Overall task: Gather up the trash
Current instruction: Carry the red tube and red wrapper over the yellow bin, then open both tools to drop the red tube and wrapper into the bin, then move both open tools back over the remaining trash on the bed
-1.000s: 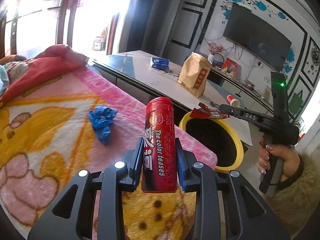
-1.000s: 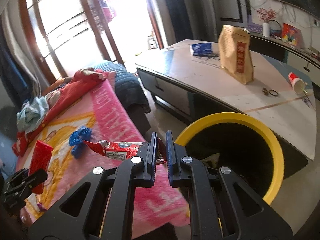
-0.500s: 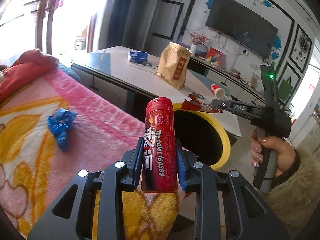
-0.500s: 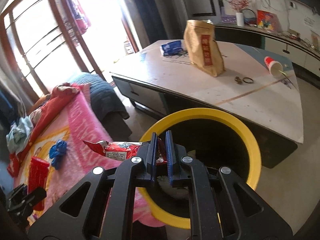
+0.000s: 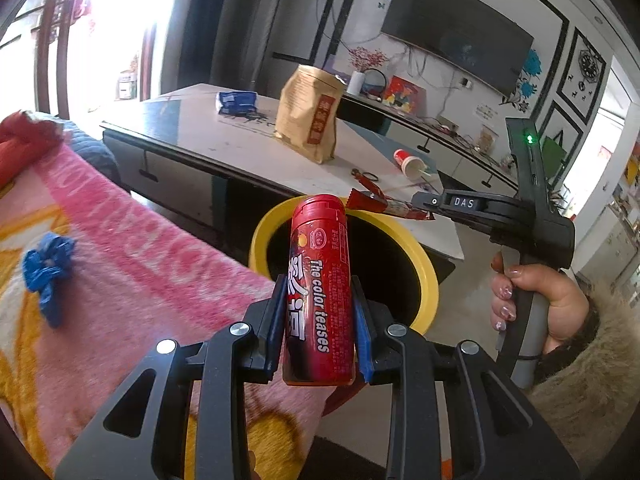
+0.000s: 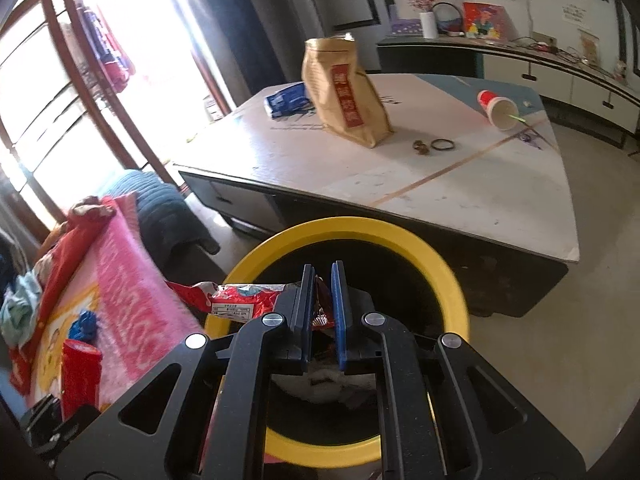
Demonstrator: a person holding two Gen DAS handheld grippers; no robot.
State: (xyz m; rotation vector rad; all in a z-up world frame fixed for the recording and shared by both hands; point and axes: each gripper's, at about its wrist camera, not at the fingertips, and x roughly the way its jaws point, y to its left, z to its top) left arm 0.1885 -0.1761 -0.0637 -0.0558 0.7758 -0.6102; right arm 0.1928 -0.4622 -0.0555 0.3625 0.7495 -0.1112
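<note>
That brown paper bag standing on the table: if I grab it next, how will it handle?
The brown paper bag leans to one side on a narrow base, so a push would probably tip it. Its sides look creased and soft, so it would likely crumple under the fingers rather than hold firm. Its weight cannot be judged; the top looks open, so contents might spill.

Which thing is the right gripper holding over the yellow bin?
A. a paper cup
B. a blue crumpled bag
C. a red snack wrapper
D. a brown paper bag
C: the right gripper is shut on the red snack wrapper, which sticks out to one side above the rim of the yellow bin.
</note>
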